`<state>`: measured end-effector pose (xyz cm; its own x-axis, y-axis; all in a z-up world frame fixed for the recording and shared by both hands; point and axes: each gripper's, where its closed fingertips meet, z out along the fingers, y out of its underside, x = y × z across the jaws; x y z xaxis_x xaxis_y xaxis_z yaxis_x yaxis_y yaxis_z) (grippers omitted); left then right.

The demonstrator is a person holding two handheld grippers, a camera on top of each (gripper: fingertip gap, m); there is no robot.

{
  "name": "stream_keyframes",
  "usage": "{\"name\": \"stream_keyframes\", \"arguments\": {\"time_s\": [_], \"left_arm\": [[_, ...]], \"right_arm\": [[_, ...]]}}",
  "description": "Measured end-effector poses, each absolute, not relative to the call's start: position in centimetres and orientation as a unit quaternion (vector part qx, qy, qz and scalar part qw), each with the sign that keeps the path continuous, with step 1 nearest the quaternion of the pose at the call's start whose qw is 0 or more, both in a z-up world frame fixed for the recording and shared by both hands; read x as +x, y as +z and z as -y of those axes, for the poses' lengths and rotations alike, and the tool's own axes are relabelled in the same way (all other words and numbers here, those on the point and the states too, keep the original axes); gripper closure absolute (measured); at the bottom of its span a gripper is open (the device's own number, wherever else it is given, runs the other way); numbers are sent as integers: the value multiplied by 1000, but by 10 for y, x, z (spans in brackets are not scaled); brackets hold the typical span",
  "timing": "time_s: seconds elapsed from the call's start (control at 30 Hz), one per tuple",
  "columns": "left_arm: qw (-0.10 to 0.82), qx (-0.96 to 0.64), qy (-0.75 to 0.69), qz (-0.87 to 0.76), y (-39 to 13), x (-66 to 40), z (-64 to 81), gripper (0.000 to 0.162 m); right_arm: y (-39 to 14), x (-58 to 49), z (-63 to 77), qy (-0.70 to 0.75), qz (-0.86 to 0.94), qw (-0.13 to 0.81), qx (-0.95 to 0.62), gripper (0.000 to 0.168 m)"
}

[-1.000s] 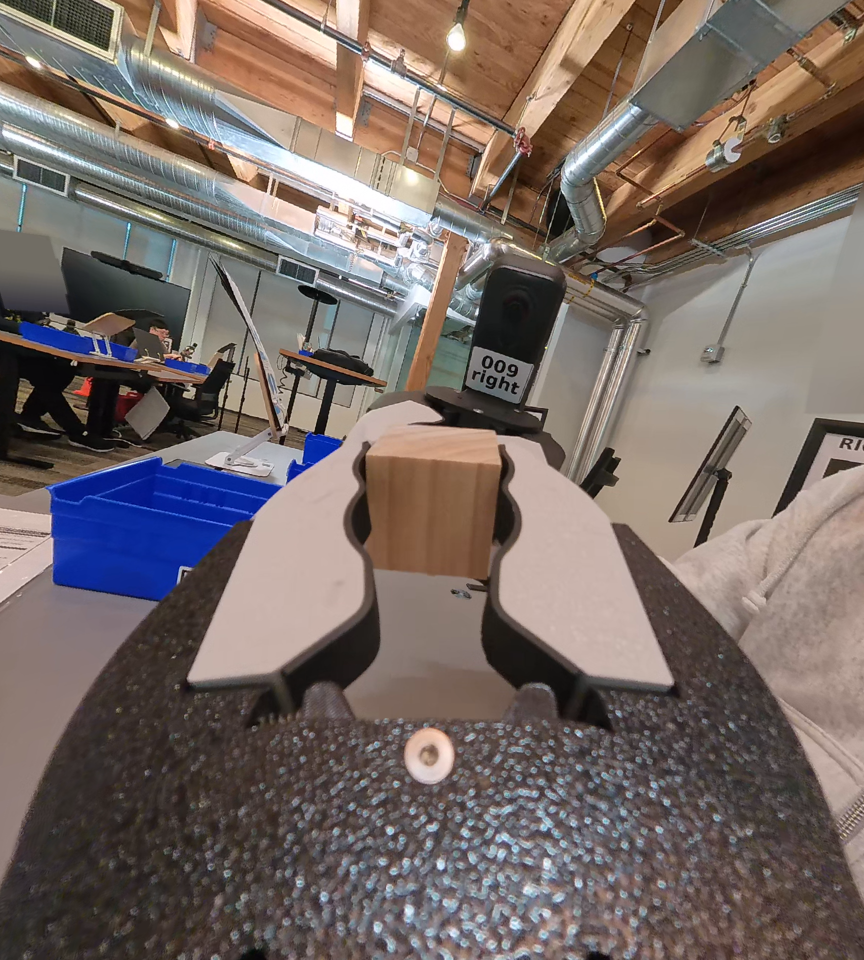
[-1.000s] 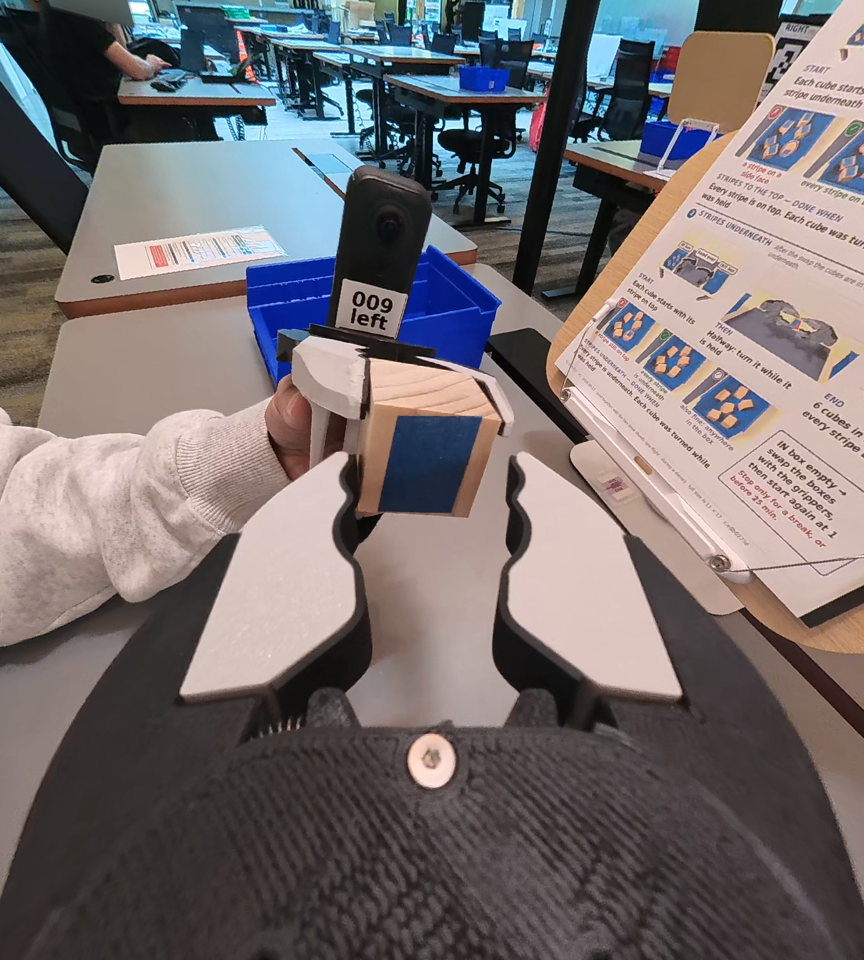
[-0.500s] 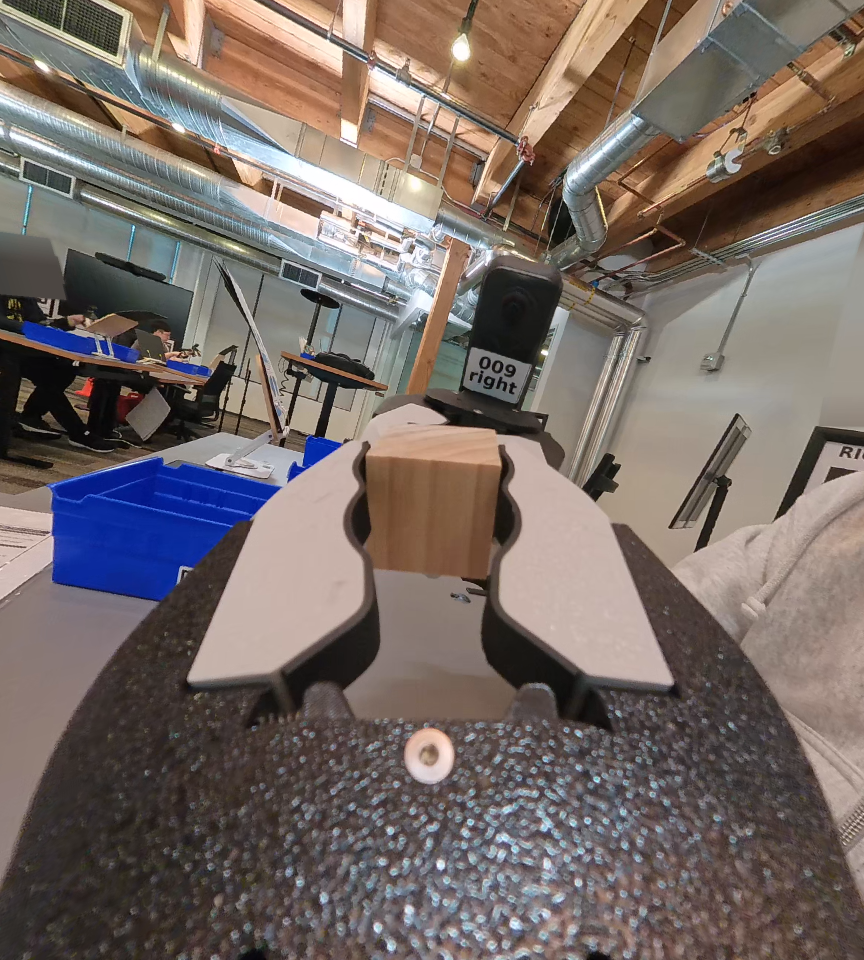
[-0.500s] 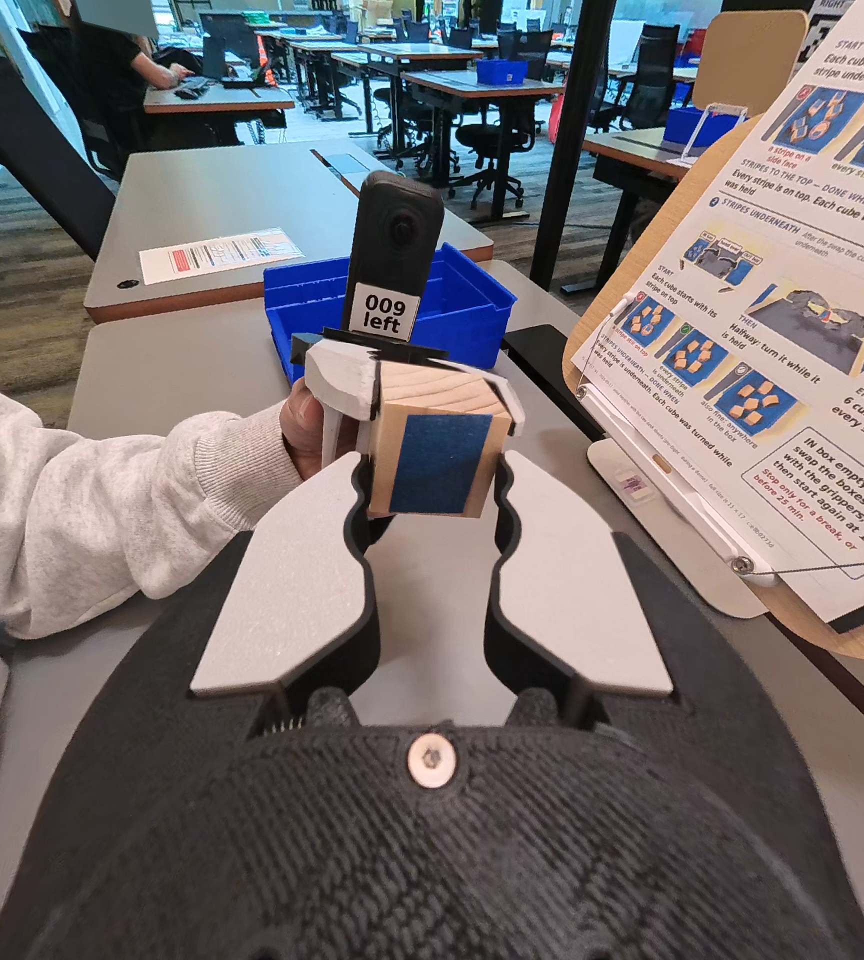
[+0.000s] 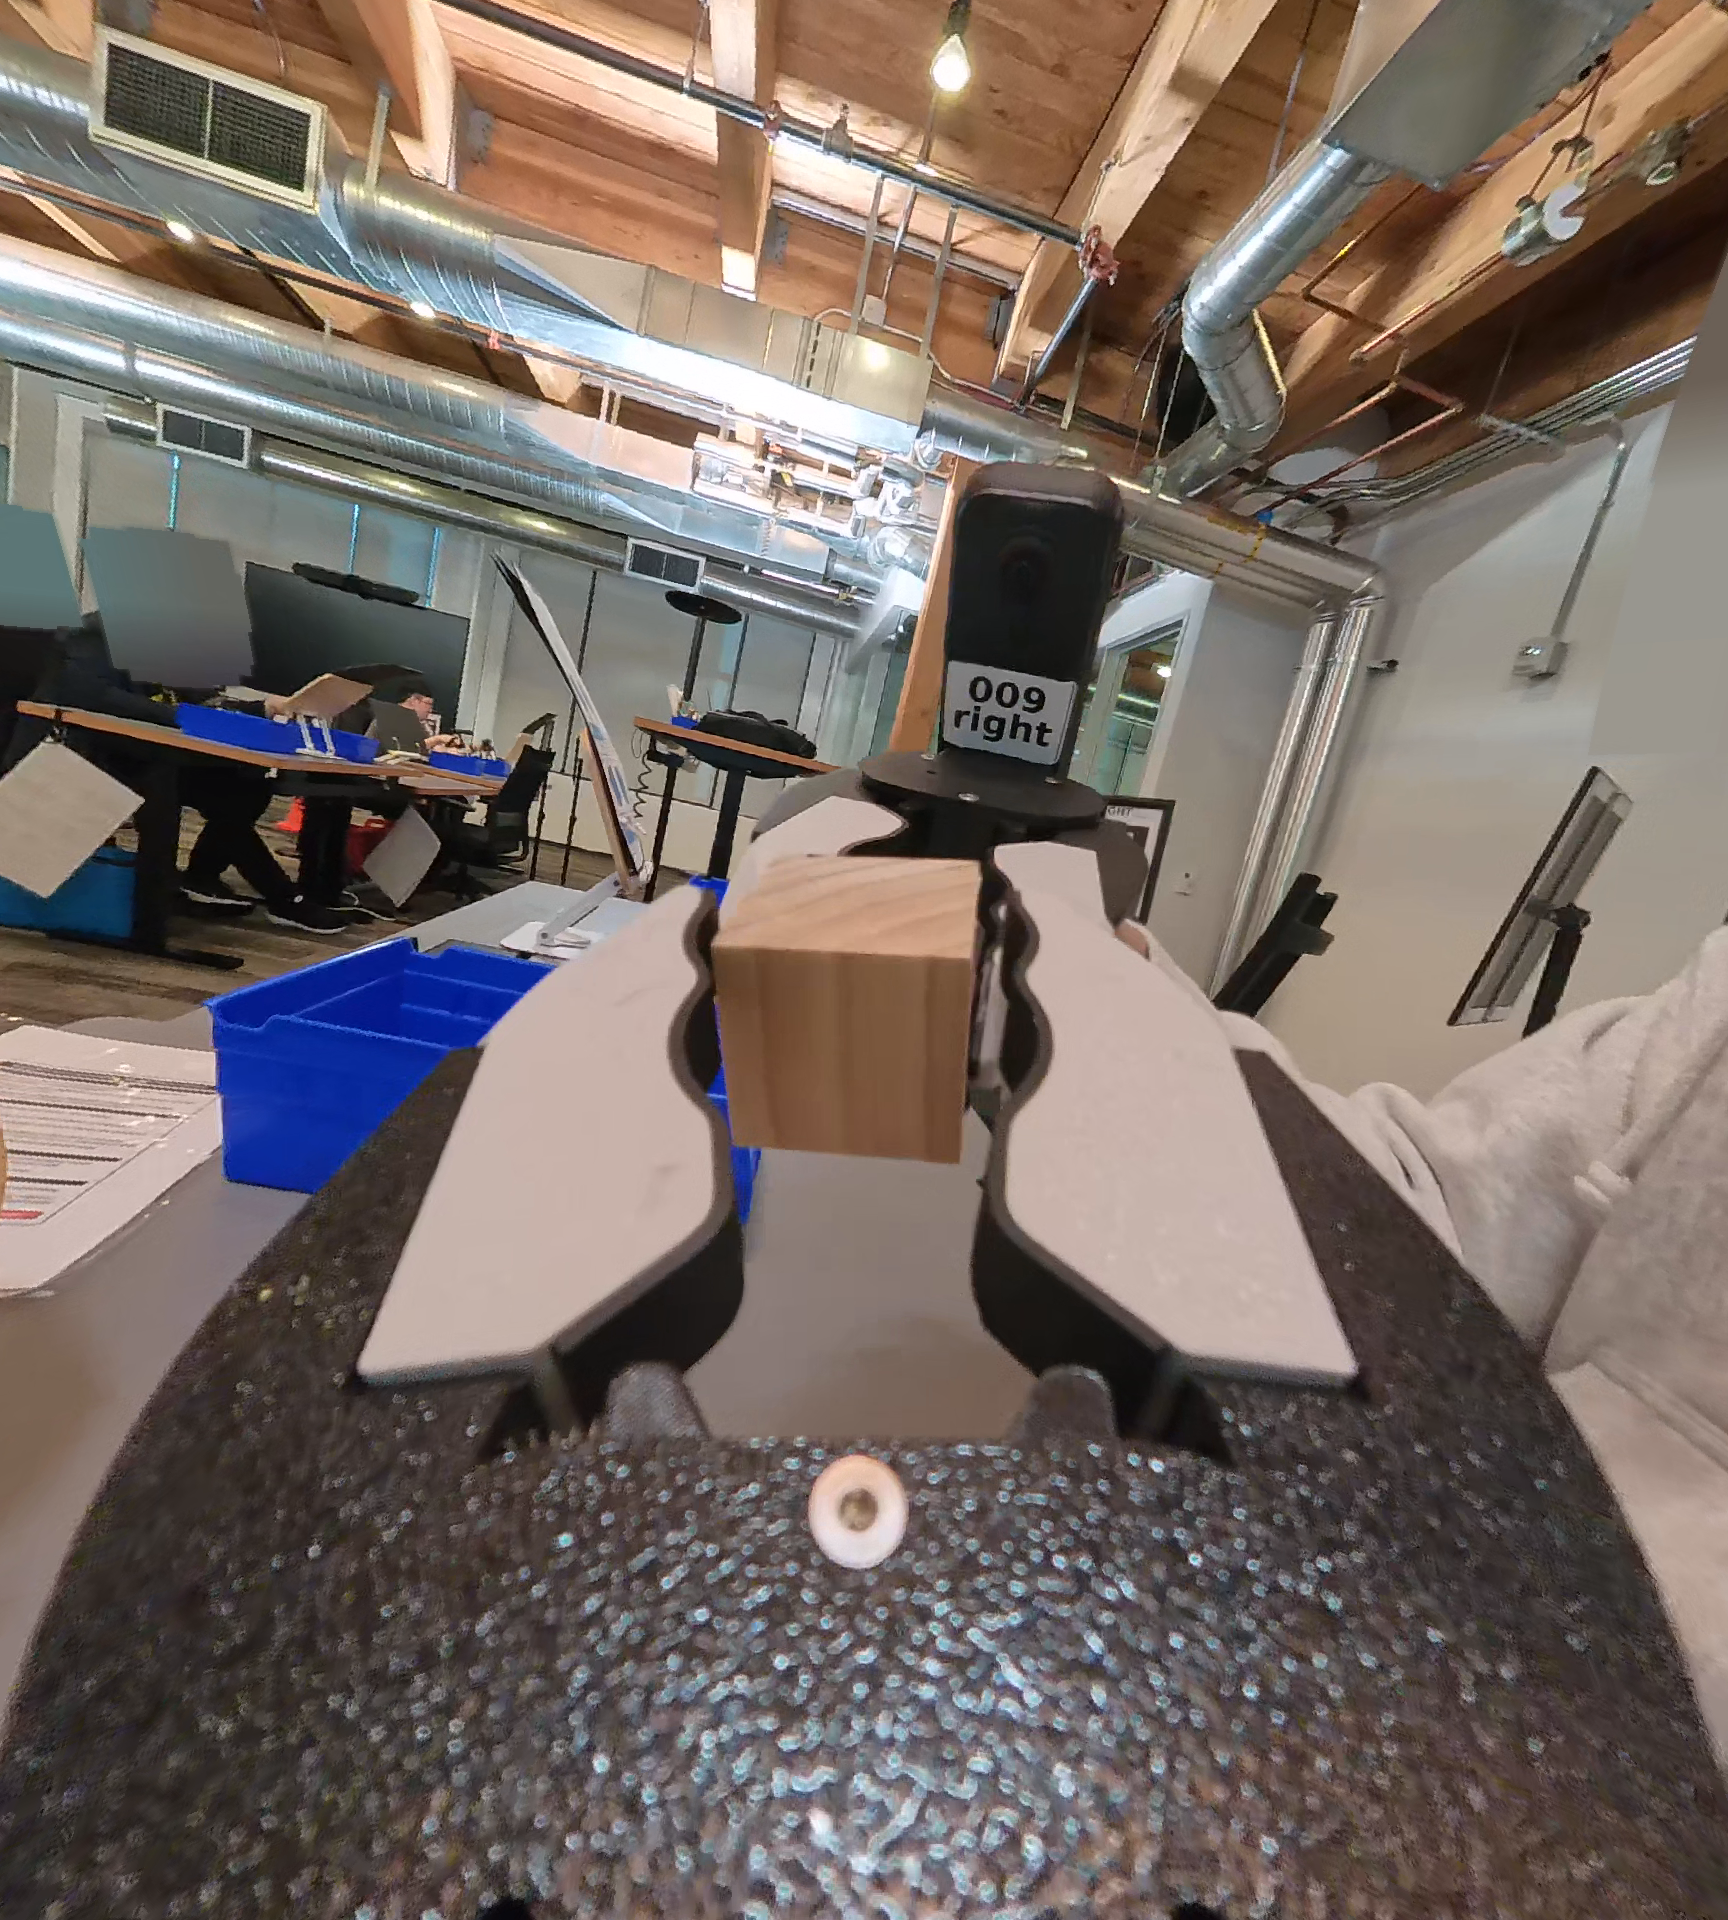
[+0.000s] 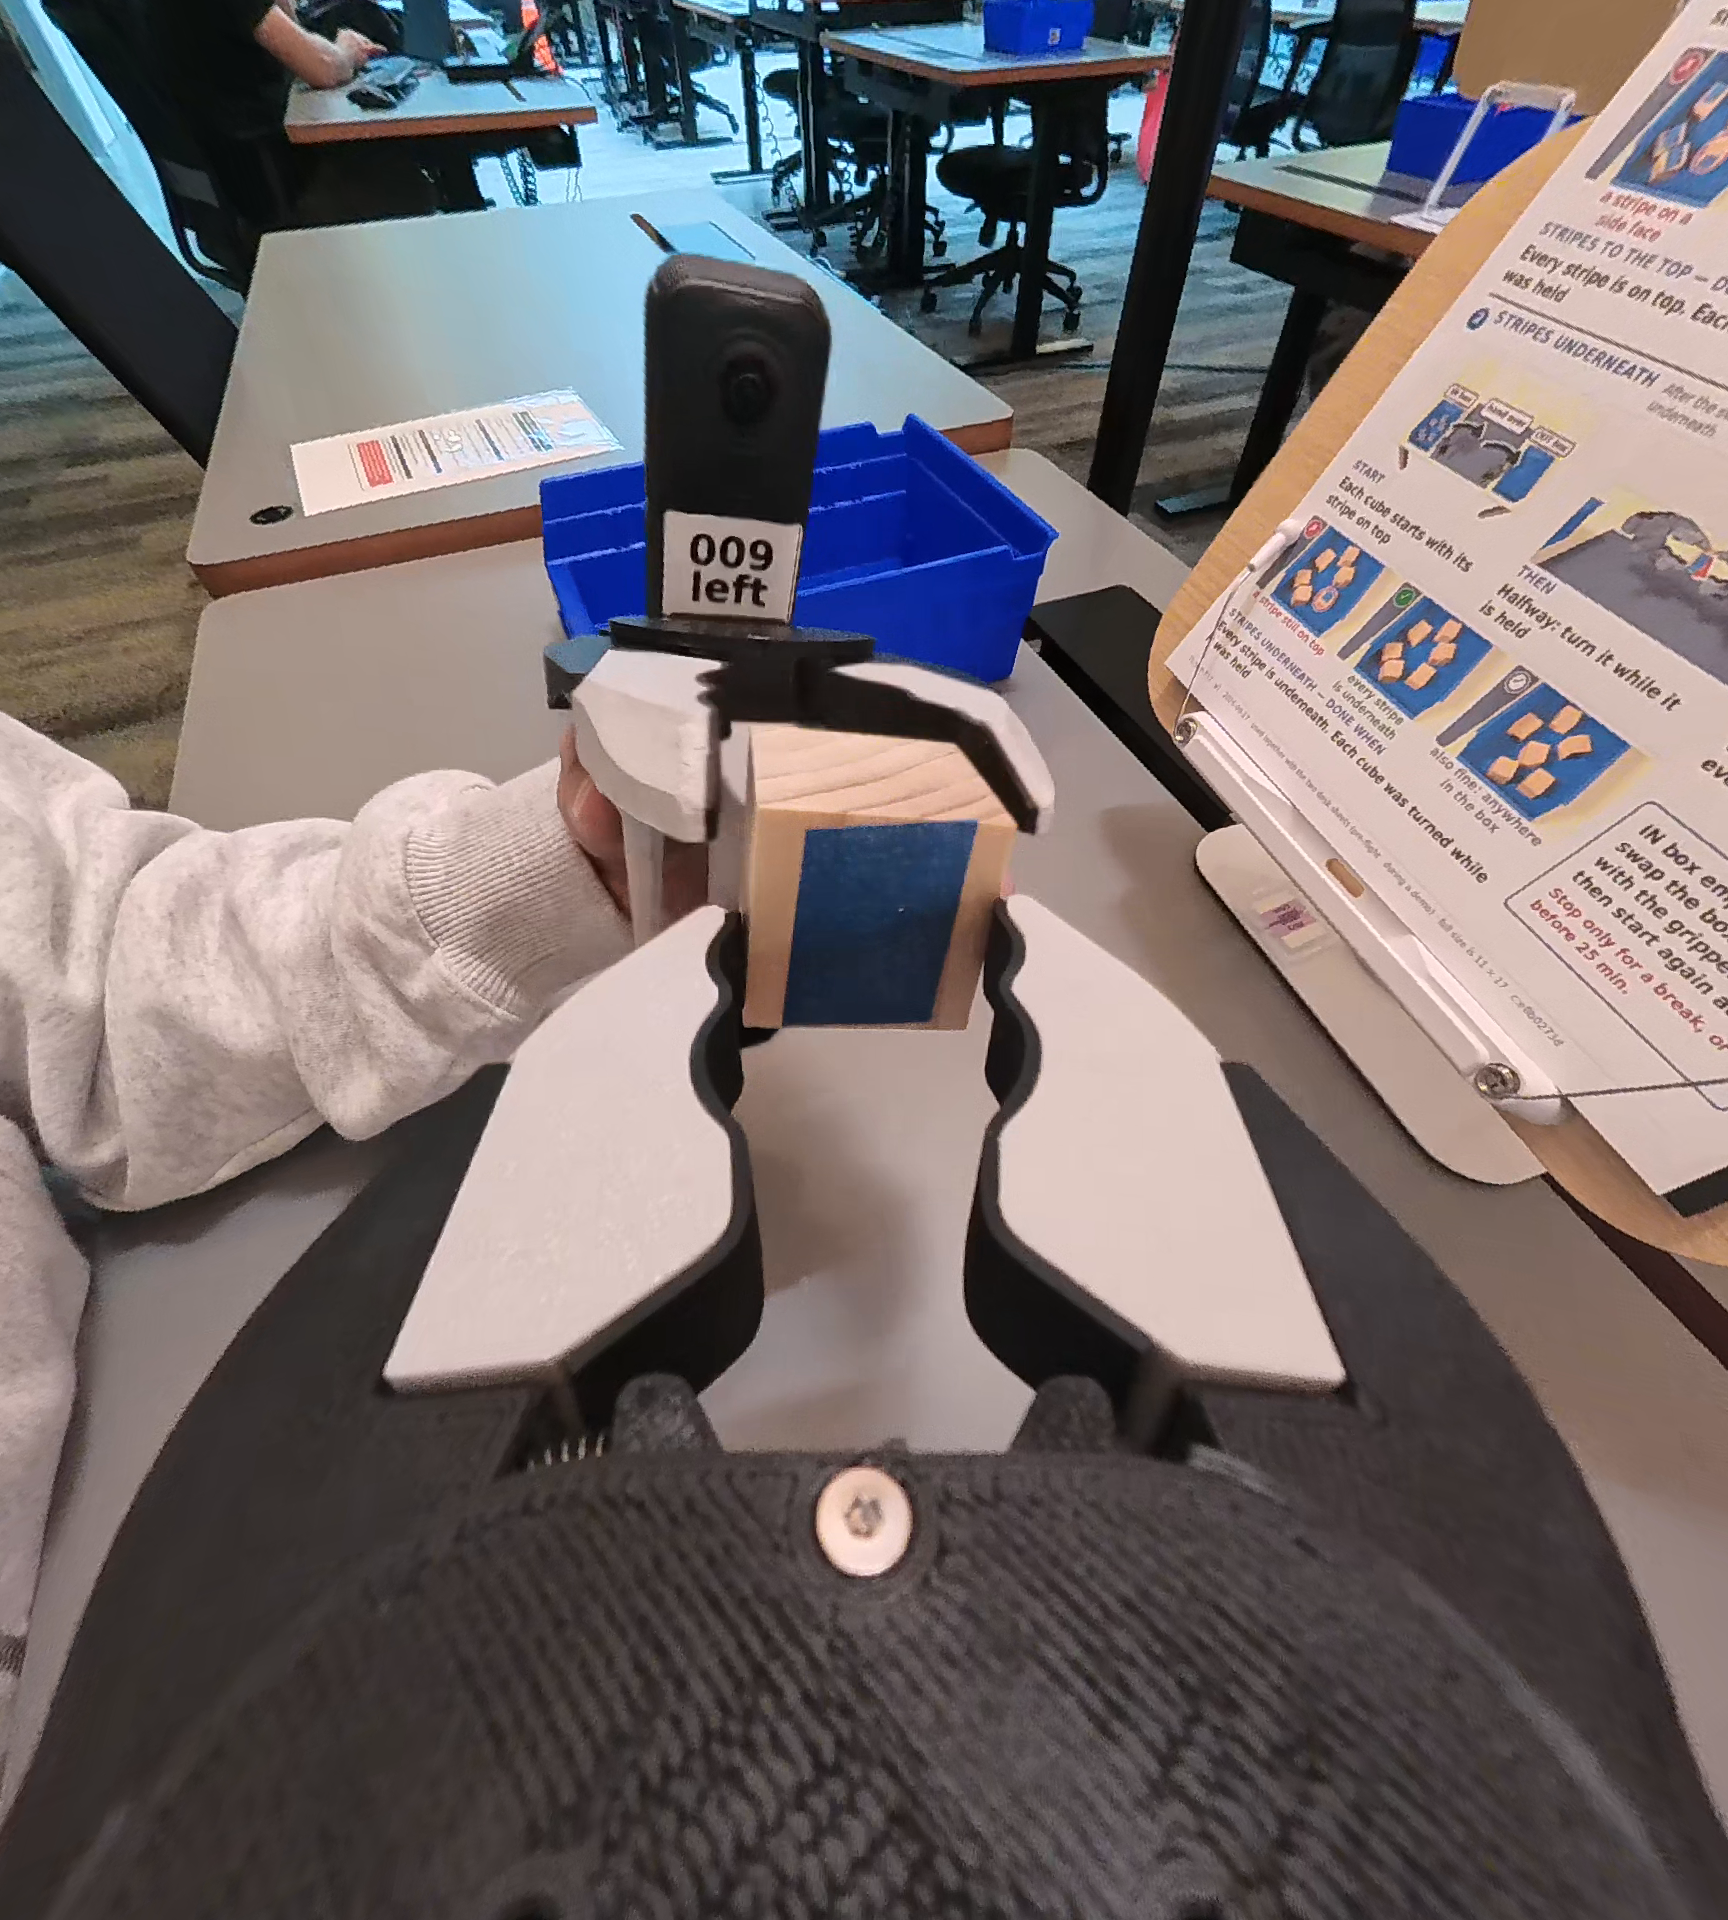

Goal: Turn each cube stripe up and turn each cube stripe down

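Observation:
A wooden cube (image 5: 844, 1039) is held in the air between both grippers over the grey table (image 6: 372, 686). Its blue stripe (image 6: 870, 914) is on the side face that faces the right wrist camera; the left wrist view shows only bare wood. My right gripper (image 6: 865, 930) is shut on the cube's two sides. My left gripper (image 5: 855, 894) meets it from the opposite side. Its fingers still flank the cube but stand slightly spread, with a thin gap at its right finger. Each gripper also shows in the other's view, the left (image 6: 839, 795) and the right (image 5: 933, 847).
A blue bin (image 6: 922, 561) stands on the table behind the left gripper; a blue bin (image 5: 340, 1049) also shows left of the cube. An instruction board (image 6: 1566, 623) on a stand fills the right side. Grey sleeves (image 6: 216, 935) reach in. A paper sheet (image 5: 81, 1132) lies at the left.
My right gripper moved forward and narrowed until its fingers closed on the cube. My left gripper's fingers have spread a little, and the cube now sits tilted in its view, top face showing.

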<state>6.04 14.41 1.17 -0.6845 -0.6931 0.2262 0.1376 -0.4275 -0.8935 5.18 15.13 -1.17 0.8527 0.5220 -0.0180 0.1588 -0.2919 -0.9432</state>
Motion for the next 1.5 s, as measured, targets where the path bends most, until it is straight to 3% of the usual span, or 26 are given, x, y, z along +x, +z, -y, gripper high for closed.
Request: {"name": "stream_keyframes", "arguments": {"time_s": [0.13,0.27,0.73,1.1,1.5], "left_arm": [[268,-314,-777,-475,7,66,-143,100],[298,-343,-748,-483,-4,75,-152,97],[355,-472,-593,-548,-85,108,-197,97],[328,-506,-586,-542,-110,111,-210,97],[313,-516,-593,-534,-116,111,-214,97]], "right_arm": [[-19,65,-147,156,214,536,-802,123],[-30,106,-134,121,192,494,-839,123],[-104,326,13,-22,1,229,-973,123],[-184,350,48,-7,-7,54,-999,122],[-218,367,64,-13,-15,-58,-998,122]]}}
